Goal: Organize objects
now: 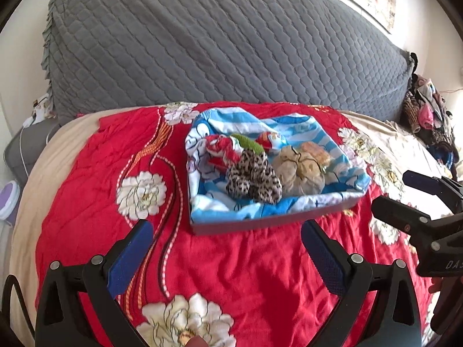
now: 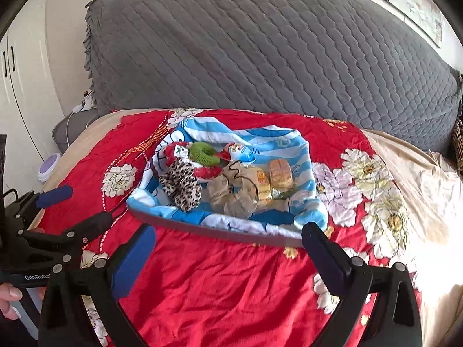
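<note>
Two grippers observed, both with jaws spread wide and holding nothing. Left gripper [image 1: 227, 238] hovers over the red floral bedspread [image 1: 231, 274]; the shallow tray [image 1: 260, 223], lined with a blue-and-white striped cloth [image 1: 289, 128], lies just ahead of its fingertips — centred between the jaws, slightly toward the right finger. Right gripper [image 2: 228, 241] faces the same tray [image 2: 220, 233]; the tray's near edge runs just beyond its fingertips. Contents: a leopard-print bundle [image 2: 181, 186], a beige bundle [image 2: 234, 192], a green knitted ring [image 2: 205, 153], red patterned items [image 2: 207, 172] — all ahead of both jaws, untouched. Grey quilted headboard [image 1: 217, 43] stands behind.
</note>
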The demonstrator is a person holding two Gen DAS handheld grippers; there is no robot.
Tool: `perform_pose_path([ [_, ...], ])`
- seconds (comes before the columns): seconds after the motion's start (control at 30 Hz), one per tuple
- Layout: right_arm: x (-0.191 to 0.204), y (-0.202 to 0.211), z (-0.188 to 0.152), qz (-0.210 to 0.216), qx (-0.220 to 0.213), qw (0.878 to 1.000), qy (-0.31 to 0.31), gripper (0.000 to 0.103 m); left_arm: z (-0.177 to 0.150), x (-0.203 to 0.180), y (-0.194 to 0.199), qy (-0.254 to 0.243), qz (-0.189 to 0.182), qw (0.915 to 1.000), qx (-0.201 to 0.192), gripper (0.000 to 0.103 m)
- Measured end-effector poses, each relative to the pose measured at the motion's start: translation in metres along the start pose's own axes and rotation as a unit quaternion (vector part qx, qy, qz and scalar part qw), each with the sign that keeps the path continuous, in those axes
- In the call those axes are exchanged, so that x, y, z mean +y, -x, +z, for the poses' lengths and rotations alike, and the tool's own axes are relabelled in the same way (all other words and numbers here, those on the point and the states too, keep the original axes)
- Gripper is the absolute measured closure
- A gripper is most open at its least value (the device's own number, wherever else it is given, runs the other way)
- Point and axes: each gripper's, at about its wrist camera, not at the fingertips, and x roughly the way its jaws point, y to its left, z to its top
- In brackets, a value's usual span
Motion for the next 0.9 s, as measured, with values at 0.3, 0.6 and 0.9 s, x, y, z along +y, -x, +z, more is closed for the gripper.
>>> perform_pose_path([
  [0.3, 0.005, 0.015, -0.019, -0.004, -0.001, 1.0, -0.008, 0.001, -0.025, 0.001, 0.018, 0.006, 0.005, 1.0, -0.002, 0.001],
  [0.6, 0.005, 0.02, -0.04, -0.008, -0.002, 1.0, -0.021, 0.001, -0.035, -0.002, 0.025, 0.013, 0.003, 0.9999, -0.008, 0.001],
  [0.9, 0.003, 0.018, -0.061, -0.005, 0.002, 1.0, -0.03, 0.001, -0.047, -0.015, 0.024, -0.002, -0.004, 1.0, -0.007, 0.001],
])
